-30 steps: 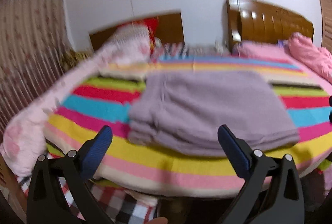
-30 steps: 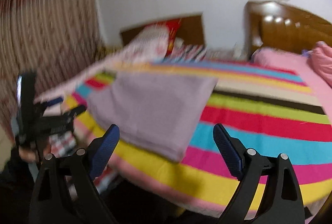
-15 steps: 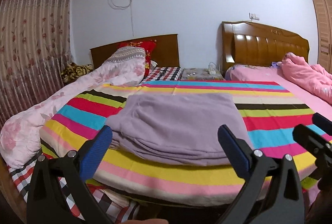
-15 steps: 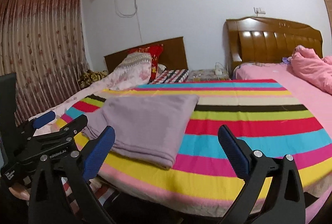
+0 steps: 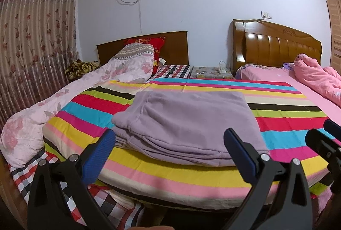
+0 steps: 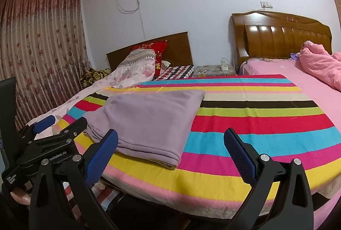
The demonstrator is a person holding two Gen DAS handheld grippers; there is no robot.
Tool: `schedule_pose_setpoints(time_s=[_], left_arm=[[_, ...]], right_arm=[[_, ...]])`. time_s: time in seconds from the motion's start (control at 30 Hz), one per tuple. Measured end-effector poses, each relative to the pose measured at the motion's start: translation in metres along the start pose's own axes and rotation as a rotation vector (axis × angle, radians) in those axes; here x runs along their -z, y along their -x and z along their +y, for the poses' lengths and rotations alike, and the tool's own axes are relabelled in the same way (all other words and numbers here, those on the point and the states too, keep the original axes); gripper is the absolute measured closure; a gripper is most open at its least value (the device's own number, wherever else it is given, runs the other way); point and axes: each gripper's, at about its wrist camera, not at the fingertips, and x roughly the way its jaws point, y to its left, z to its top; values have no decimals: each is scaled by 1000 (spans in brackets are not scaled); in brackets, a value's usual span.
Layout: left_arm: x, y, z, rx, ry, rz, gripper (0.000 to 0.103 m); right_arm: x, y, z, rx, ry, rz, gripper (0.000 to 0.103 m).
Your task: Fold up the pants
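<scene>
Currently: folded lilac pants (image 5: 187, 123) on striped bedspread (image 5: 287, 123), left claw (image 5: 168, 149) and right claw (image 6: 170, 149) both wide open, empty; careless nudge could dishevel stacked layers.

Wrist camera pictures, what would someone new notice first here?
The rainbow-striped blanket covering the near bed grabs the eye at once. On it, toward its left front corner, lie the folded lilac pants in a neat stack. Both tools, left tool and right tool, hang open before the bed's edge, touching nothing.
</scene>
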Motion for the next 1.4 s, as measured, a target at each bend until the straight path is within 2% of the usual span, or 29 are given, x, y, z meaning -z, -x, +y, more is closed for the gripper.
schedule_pose_setpoints(time_s=[1.4], left_arm=[[1, 1, 0, -5, -10, 0, 1]], right_arm=[[4, -2, -1, 6, -8, 8, 6]])
